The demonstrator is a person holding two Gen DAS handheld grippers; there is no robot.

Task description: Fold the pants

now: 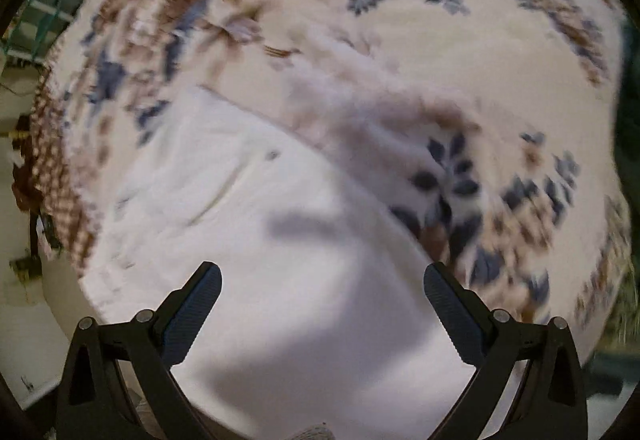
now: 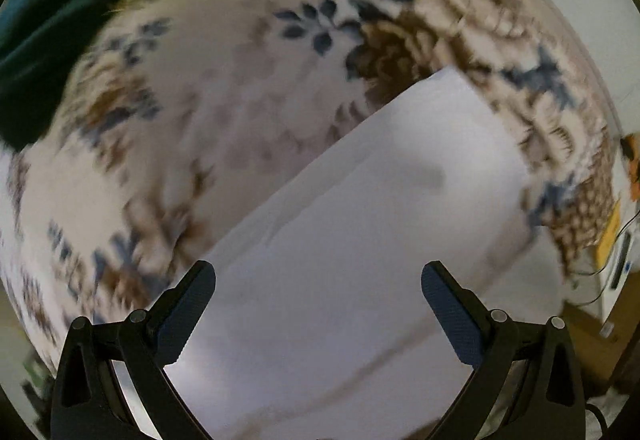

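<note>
White pants [image 1: 256, 240] lie spread flat on the floral blanket [image 1: 440, 20] over the bed, reaching toward its near edge, where both tools hover. The left gripper [image 1: 322, 294] hangs above the cloth with jaws spread wide, gripping nothing; the right gripper [image 2: 318, 292] is likewise released and empty over the same garment [image 2: 360, 240]. Both views are smeared, so which end is the waistband I can't say. To fold well, each gripper should pinch a matching corner, catch every layer, and lift evenly so edges meet.

Pants [image 1: 248, 240] flat on the patterned blanket [image 1: 460, 52], dark cloth [image 2: 48, 52] at its far edge
</note>
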